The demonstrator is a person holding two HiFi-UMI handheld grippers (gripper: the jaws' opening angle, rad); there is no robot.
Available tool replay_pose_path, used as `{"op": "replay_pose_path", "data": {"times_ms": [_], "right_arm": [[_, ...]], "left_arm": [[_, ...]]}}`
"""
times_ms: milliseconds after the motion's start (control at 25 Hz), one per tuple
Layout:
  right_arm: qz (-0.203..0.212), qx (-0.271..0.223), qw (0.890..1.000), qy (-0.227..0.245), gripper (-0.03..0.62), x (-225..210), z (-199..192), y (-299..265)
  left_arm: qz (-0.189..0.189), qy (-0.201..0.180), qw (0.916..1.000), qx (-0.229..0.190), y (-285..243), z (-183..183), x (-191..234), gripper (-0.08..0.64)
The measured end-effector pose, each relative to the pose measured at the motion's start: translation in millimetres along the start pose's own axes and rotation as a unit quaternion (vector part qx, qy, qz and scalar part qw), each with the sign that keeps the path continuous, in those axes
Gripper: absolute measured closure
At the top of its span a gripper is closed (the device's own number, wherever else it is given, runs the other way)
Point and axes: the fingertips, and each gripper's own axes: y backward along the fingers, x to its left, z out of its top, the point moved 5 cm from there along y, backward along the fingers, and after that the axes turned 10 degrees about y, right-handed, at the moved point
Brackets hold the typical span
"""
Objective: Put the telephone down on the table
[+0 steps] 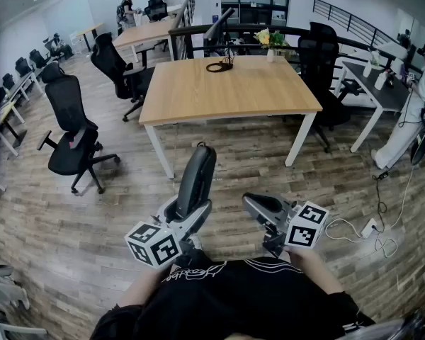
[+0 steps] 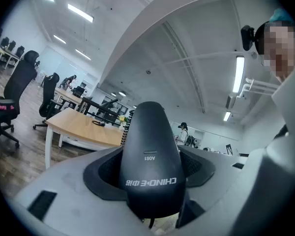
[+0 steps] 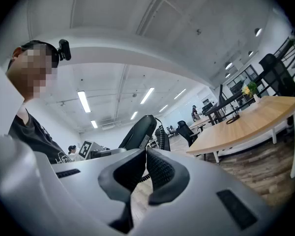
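Note:
My left gripper (image 1: 190,214) is shut on a black telephone handset (image 1: 197,178), which stands upright and tilts slightly right. In the left gripper view the handset (image 2: 150,156) fills the space between the jaws, which press on both its sides. To its right my right gripper (image 1: 251,204) is shut, pads together with nothing between them (image 3: 144,167); beyond them that view shows the handset (image 3: 138,131) and its coiled cord (image 3: 162,137). Both grippers are held close to the person's body, above the wooden floor. The light wooden table (image 1: 227,91) stands ahead, well apart from both grippers.
A looped black cable (image 1: 219,66) and a vase of flowers (image 1: 270,47) lie at the table's far edge. Black office chairs (image 1: 72,129) stand left and behind the table. A person (image 1: 415,105) stands at the right; a white cable and socket (image 1: 369,228) lie on the floor.

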Motion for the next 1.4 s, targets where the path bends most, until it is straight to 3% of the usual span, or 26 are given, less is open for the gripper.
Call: {"op": "replay_pose_path", "data": {"times_ms": [800,1120,1400], "right_arm": [[-0.029,-0.007,0.999,-0.033,0.551,-25.4,-6.6,-35.1],[-0.043,-0.002,0.997,-0.059,0.551,-70.1,-12.9,-88.2],[-0.059,0.005,0.996,-0.074,0.551,-132.1,-10.1,-163.2]], "left_arm": [[-0.004,0.022,0.9998,0.000,-8.8,12.5,47.2,0.275],[-0.005,0.034,0.9992,0.019,-37.8,41.3,105.1,0.275],[-0.004,0.034,0.9990,0.028,-72.9,88.9,176.8,0.275]]}}
